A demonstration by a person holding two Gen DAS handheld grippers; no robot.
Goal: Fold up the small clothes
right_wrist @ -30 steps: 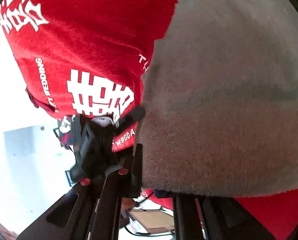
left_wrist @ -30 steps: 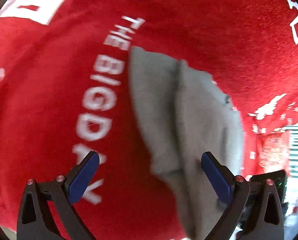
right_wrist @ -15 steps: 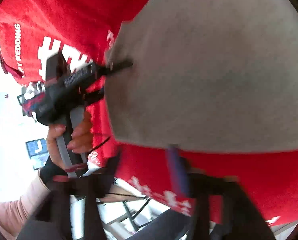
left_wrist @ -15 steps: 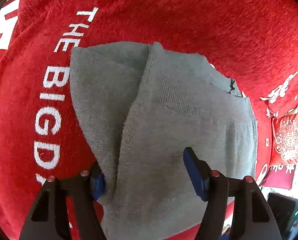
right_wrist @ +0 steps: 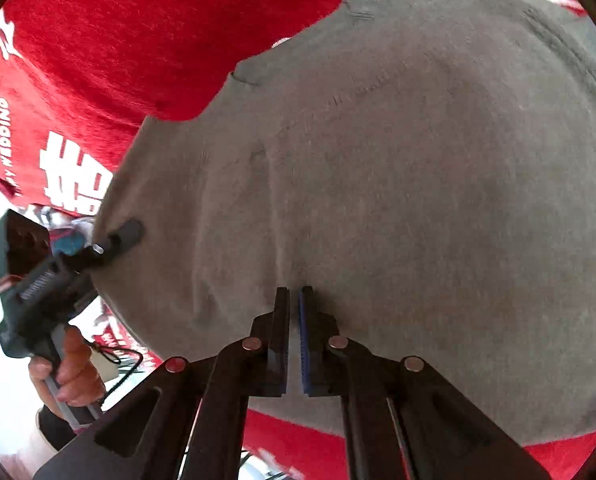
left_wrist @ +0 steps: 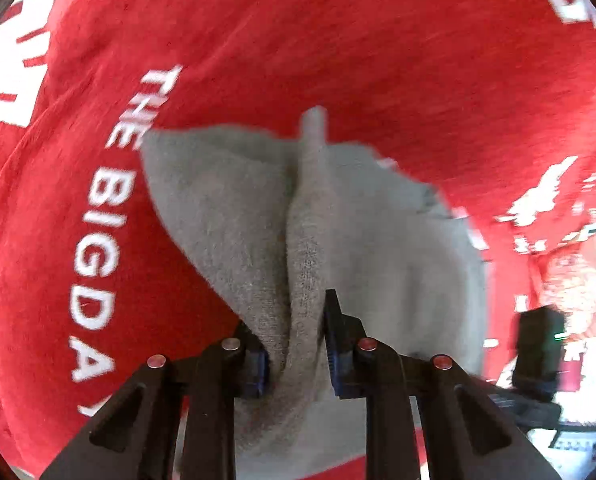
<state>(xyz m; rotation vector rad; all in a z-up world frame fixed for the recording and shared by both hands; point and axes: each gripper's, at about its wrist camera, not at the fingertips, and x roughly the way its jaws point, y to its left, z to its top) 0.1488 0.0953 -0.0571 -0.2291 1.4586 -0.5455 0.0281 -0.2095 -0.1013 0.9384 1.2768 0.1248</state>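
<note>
A small grey knit garment [left_wrist: 258, 216] lies on a red cloth [left_wrist: 338, 40] with white lettering. My left gripper [left_wrist: 294, 344] is shut on a pinched ridge of the grey garment, which rises between its blue pads. In the right wrist view the garment [right_wrist: 418, 184] fills most of the frame. My right gripper [right_wrist: 294, 300] has its jaws nearly together at the garment's near part, with a thin gap between them; whether cloth is between them does not show. The left gripper [right_wrist: 110, 240] also shows at the garment's left edge.
The red cloth [right_wrist: 118, 40] covers the whole work surface and hangs over its edge. A person's hand [right_wrist: 70, 376] holds the left gripper's handle. A dark device with a green light [left_wrist: 538, 344] stands at the right, off the cloth.
My left gripper has closed on a fold of the grey garment and bunched it into a ridge. My right gripper has closed from open and now sits over the garment.
</note>
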